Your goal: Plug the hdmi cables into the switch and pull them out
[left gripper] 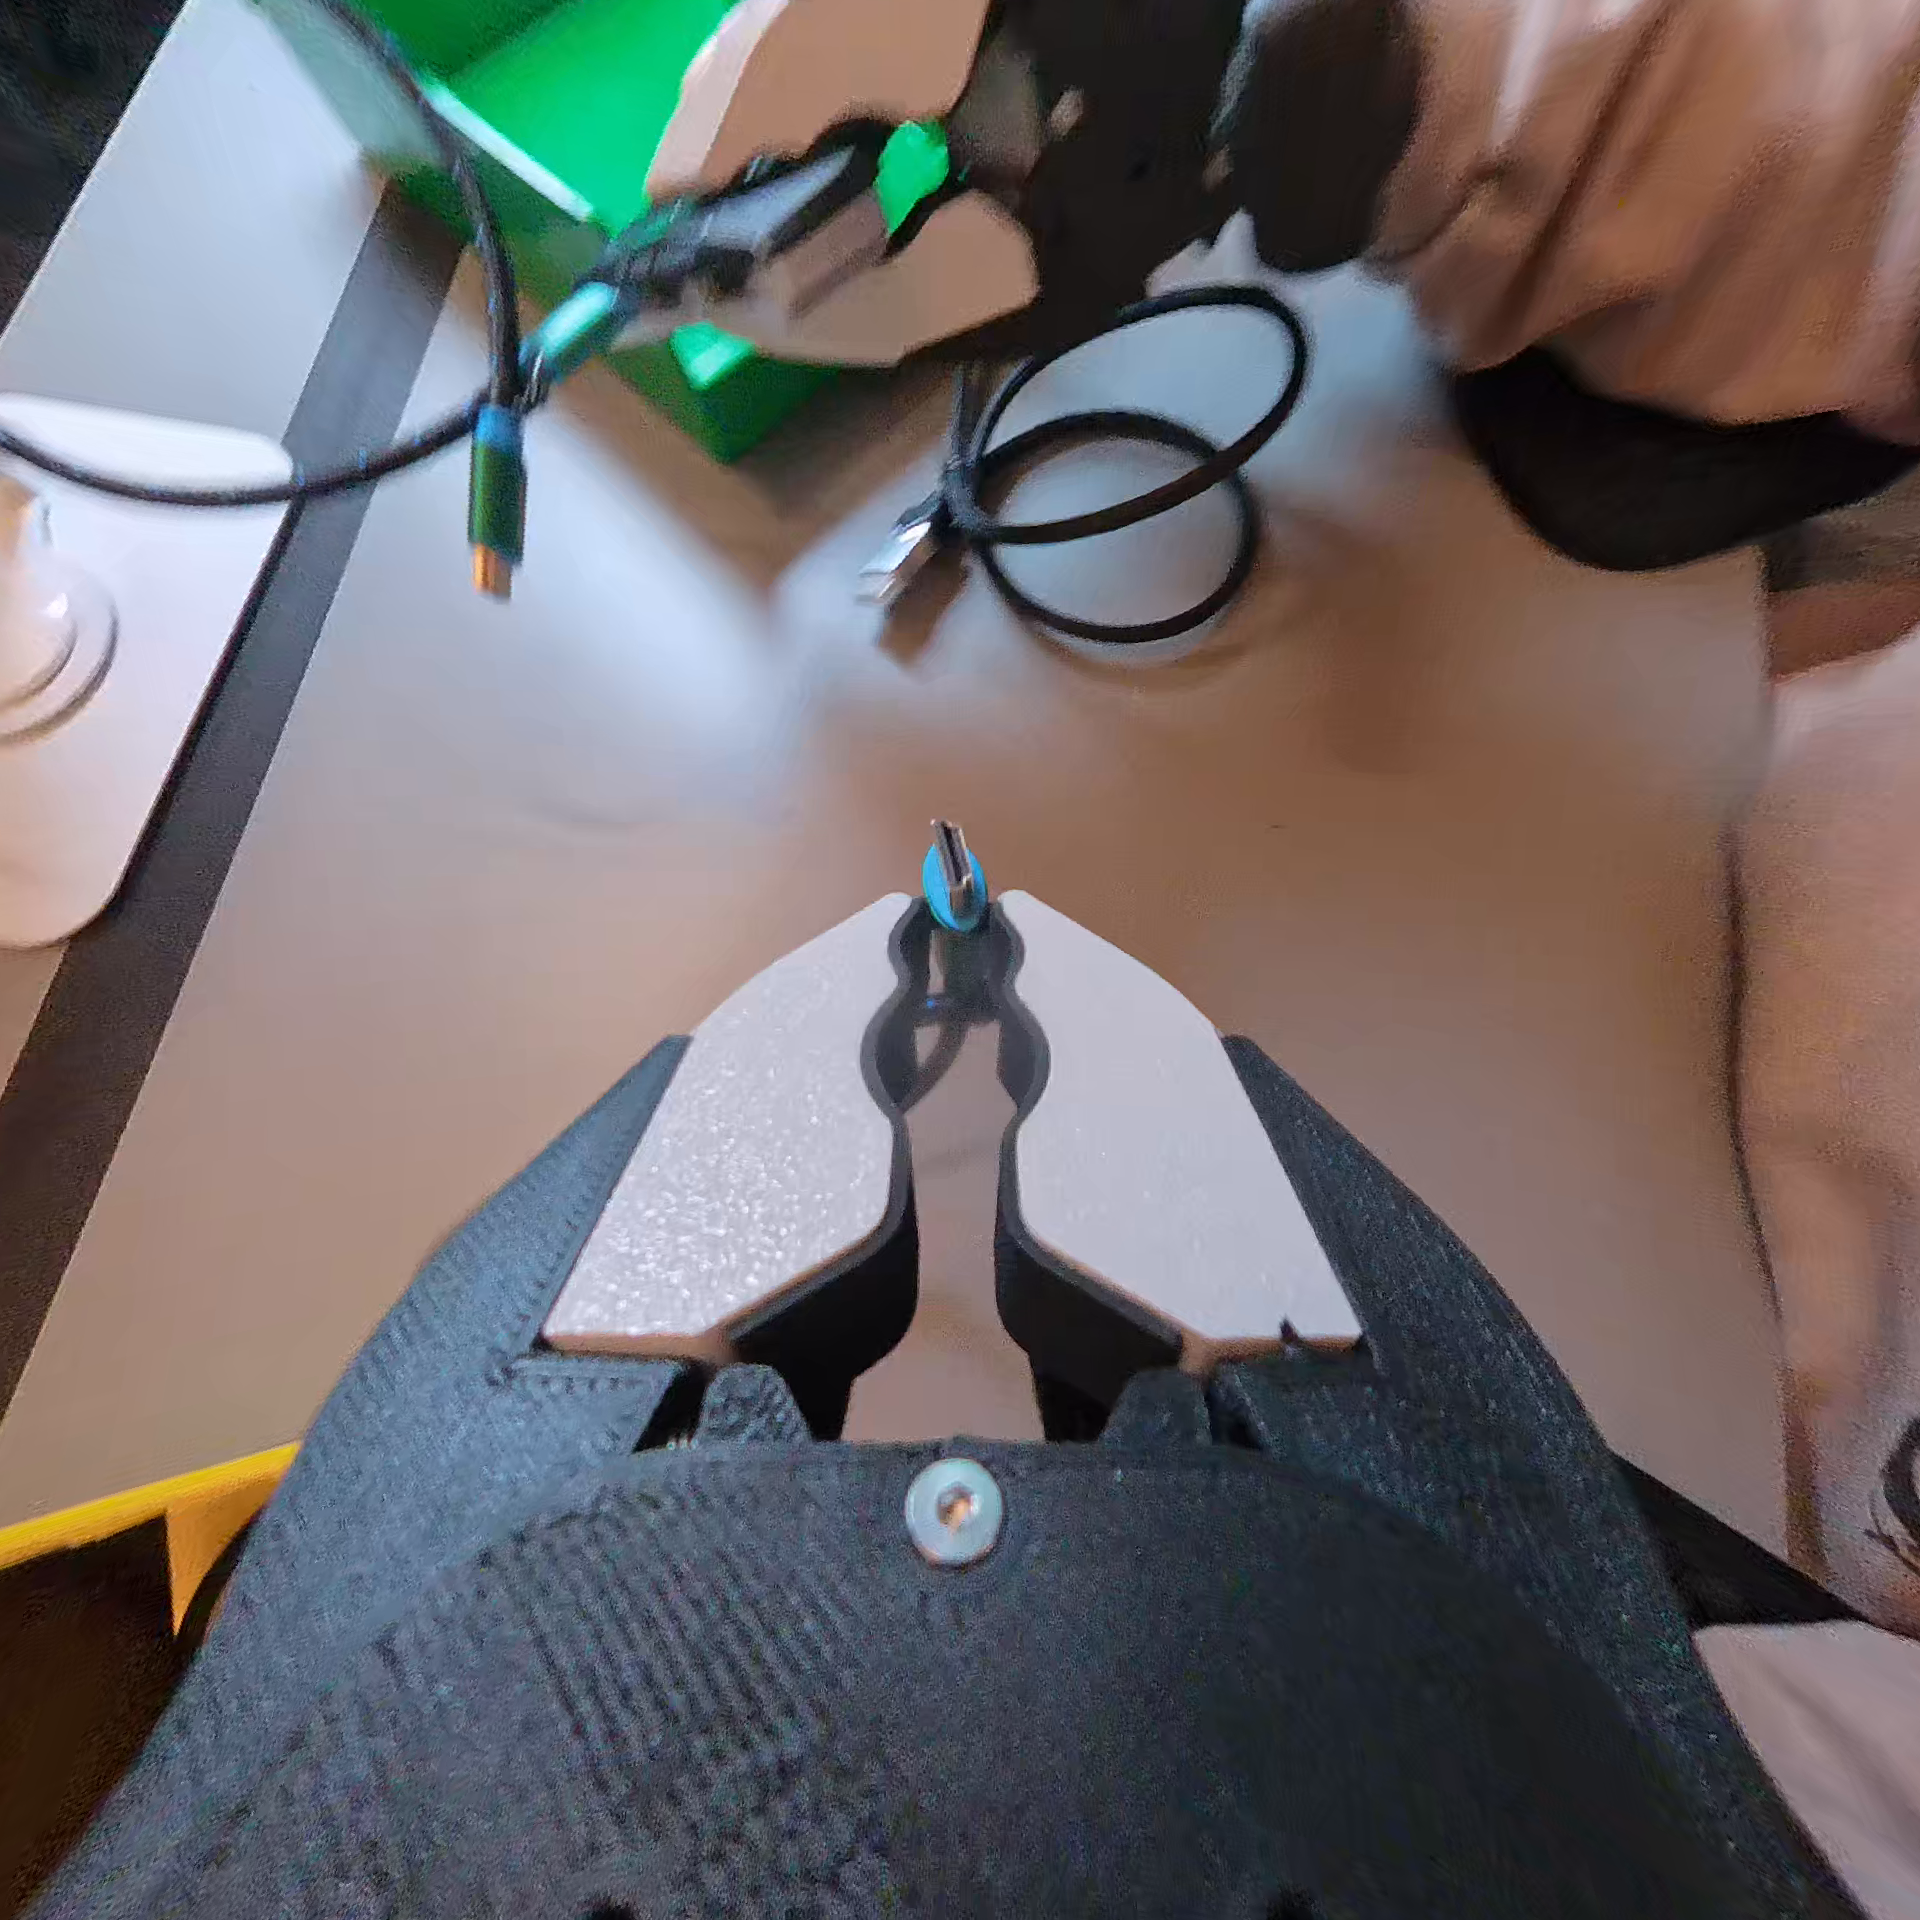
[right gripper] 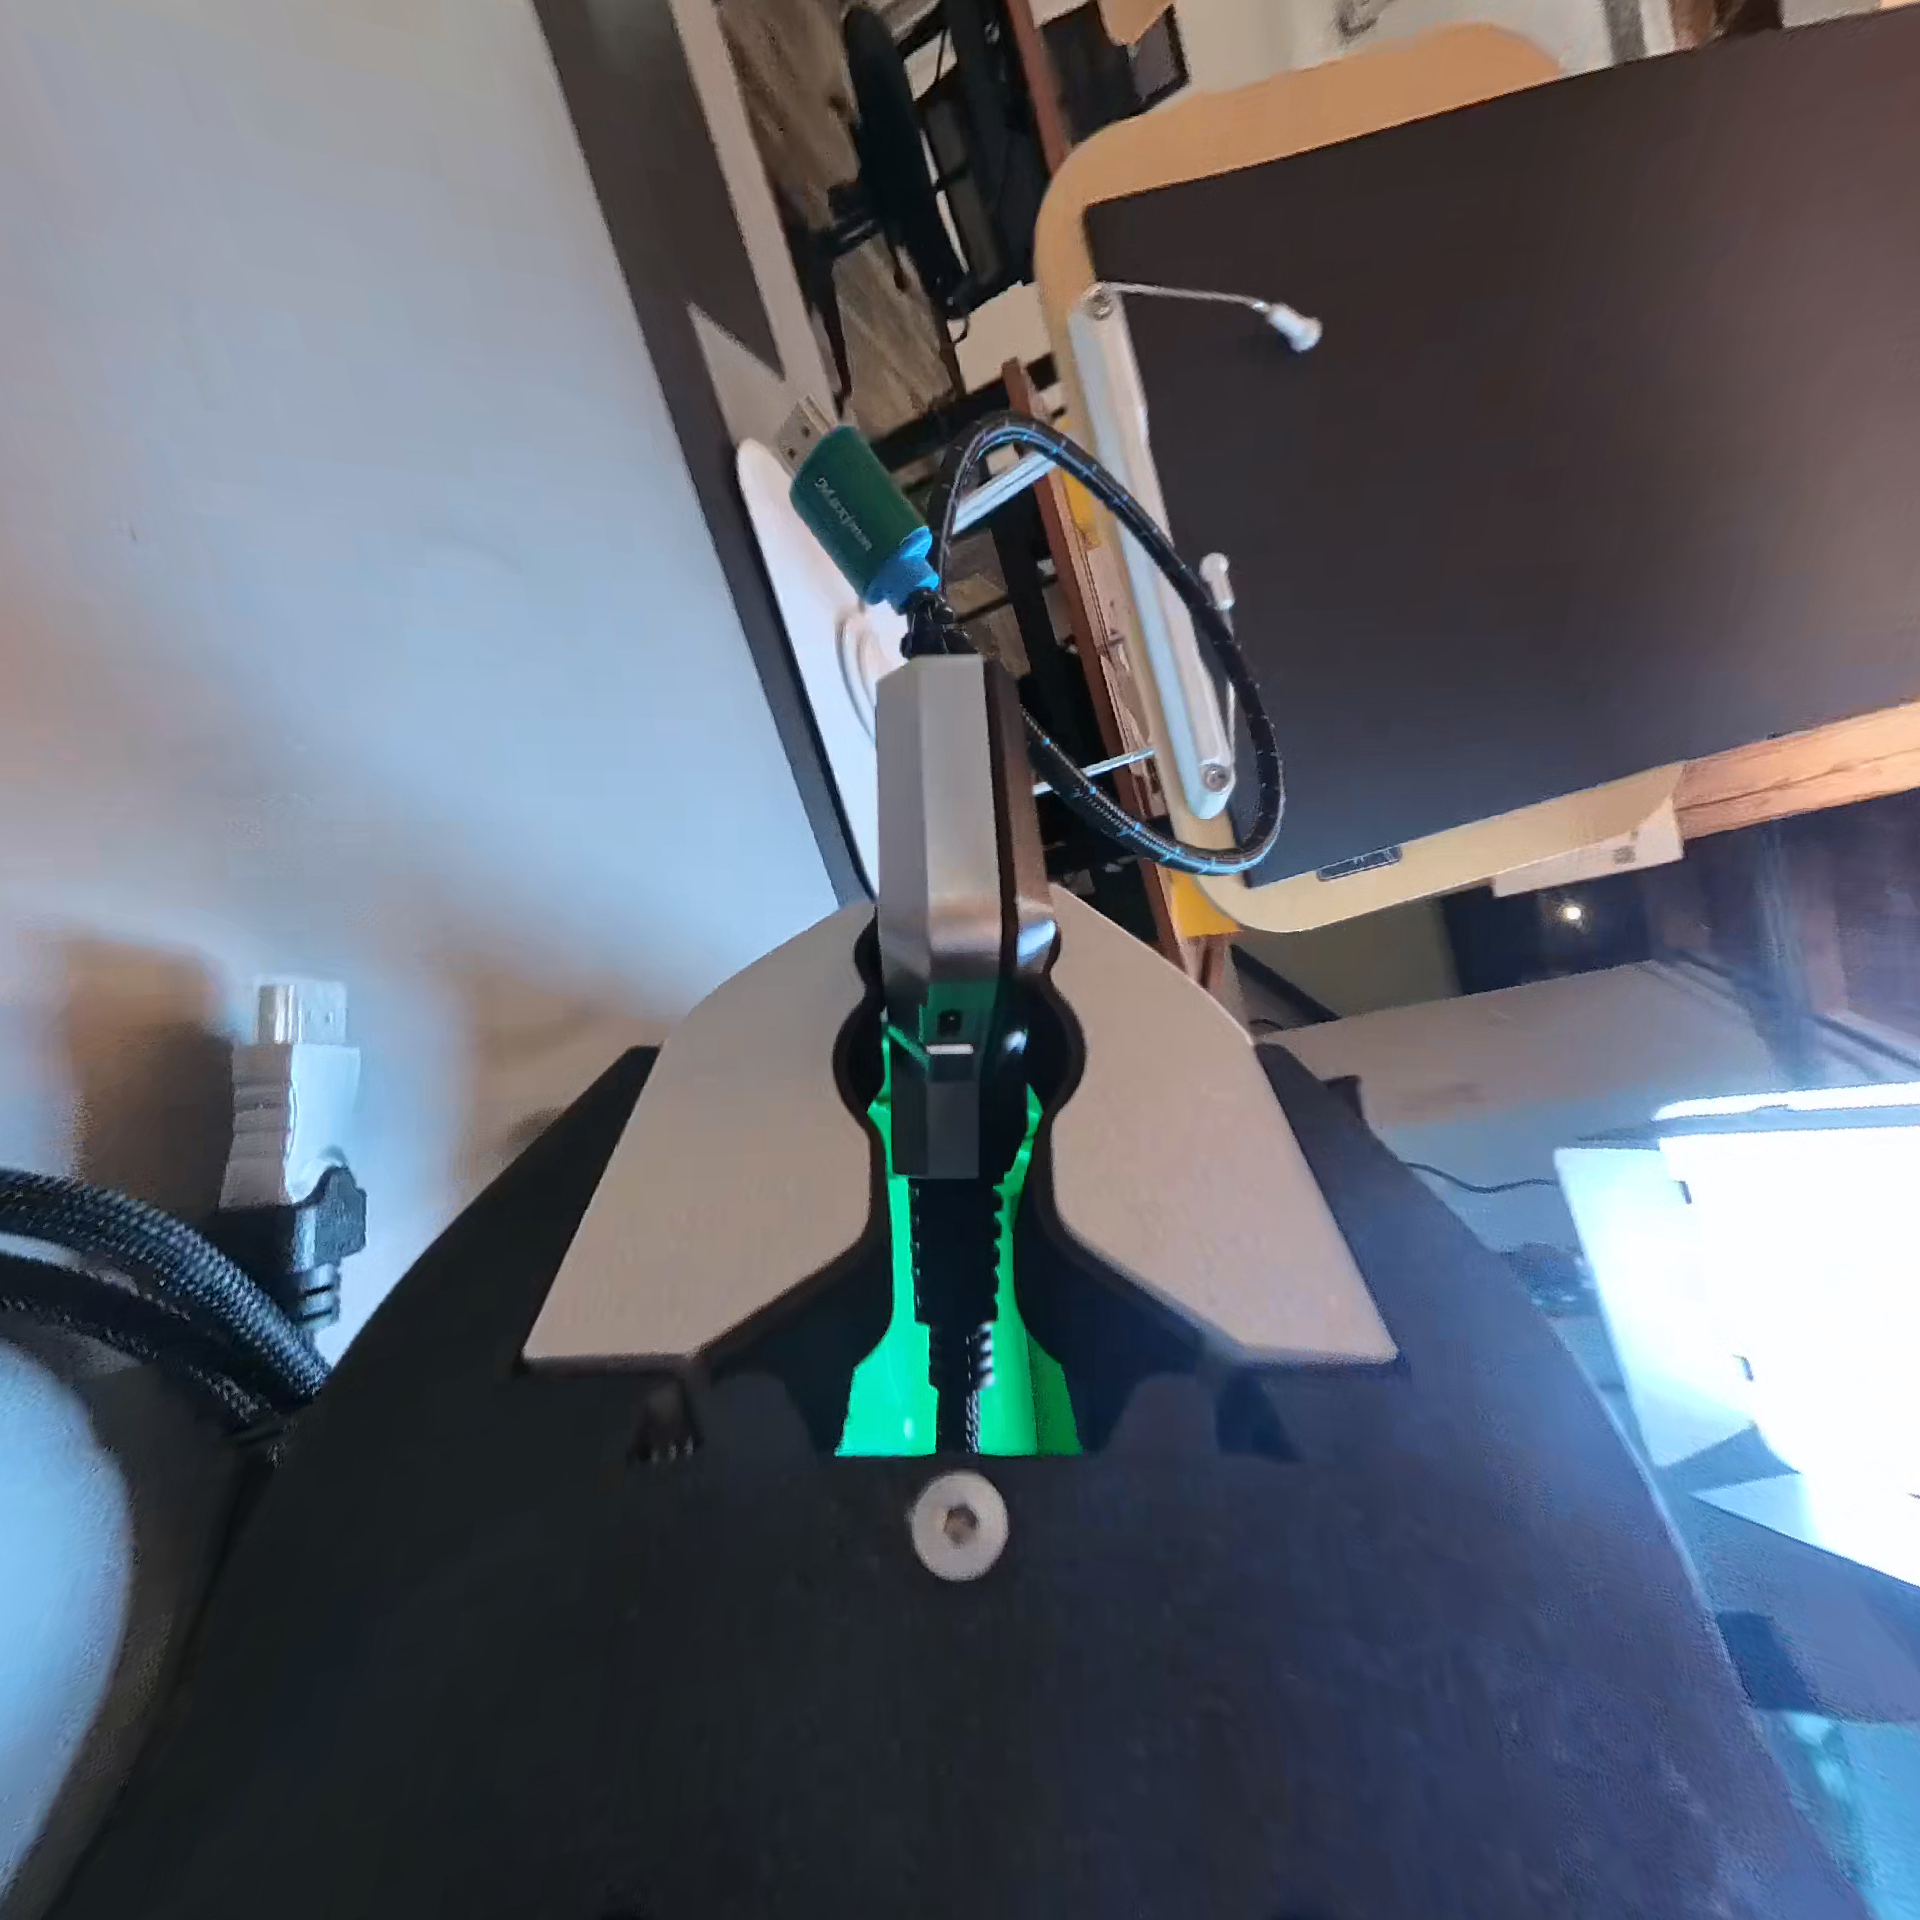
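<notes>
- Clamped at the tips of the left gripper (left gripper: 958, 904), a small HDMI plug (left gripper: 954, 878) with a blue collar and a bare metal nose is seen pointing away from the camera, above the pale table (left gripper: 1351, 831); its cable is glimpsed dropping back between the fingers.
- Farther off, at upper left of the left wrist view, a second plug with a green body (left gripper: 497, 488) is seen hanging loose in the air from its braided lead.
- Next to the right, the switch (left gripper: 769, 223), a slim grey box, is seen gripped by the right gripper (left gripper: 852, 239) above a green box (left gripper: 582, 125); this region is blurred.
- A coiled black cable (left gripper: 1117, 468) is seen lying on the table, right of the switch.
- In the right wrist view the right gripper (right gripper: 961, 935) is shown closed on the switch (right gripper: 940, 800), held edge-on, with a black lead running back between the fingers and a green plug (right gripper: 857, 514) looping beyond its far end.
- A miss is judged likely if the small plug is tilted or rotated against its port; it could then scrape the housing or slip in the narrow tip hold.
- The dangling lead could snag or drag on the switch and twist it.
</notes>
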### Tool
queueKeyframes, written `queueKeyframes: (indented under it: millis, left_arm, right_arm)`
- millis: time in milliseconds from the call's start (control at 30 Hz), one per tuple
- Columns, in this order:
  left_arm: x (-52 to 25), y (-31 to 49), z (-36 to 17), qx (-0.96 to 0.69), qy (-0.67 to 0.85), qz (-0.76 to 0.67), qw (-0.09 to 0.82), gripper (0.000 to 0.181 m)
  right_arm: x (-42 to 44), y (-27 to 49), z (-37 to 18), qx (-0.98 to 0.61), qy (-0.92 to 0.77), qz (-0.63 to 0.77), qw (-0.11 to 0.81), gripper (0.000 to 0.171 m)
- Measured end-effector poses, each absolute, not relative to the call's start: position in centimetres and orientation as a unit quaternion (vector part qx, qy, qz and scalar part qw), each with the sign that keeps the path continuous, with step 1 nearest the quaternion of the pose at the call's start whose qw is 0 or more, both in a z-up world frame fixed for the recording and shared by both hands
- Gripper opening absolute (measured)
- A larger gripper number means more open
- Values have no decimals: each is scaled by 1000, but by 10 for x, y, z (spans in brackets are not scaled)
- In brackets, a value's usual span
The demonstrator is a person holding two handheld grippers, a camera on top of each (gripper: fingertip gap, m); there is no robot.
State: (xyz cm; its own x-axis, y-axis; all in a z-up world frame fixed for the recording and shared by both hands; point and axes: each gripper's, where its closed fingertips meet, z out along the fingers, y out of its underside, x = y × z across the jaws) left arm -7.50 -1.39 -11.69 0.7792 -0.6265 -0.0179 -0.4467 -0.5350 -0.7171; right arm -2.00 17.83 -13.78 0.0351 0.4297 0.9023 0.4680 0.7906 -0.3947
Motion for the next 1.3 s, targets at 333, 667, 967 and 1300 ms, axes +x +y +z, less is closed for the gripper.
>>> queueKeyframes:
  millis: [333,667,967,1300]
  left_arm:
    - [-45,32,-196,-899,300,-86,308,10]
    - [-50,26,-212,-893,329,-96,291,26]
    - [-50,21,-257,-922,282,-145,223,34]
    - [-119,54,-187,-894,246,51,372,14]
  right_arm:
    - [-13,164,-111,-346,-672,130,642,23]
    - [-9,169,-111,-353,-670,139,638,23]
    - [-7,168,-109,-352,-667,139,642,23]
    - [-4,161,-100,-308,-675,115,660,23]
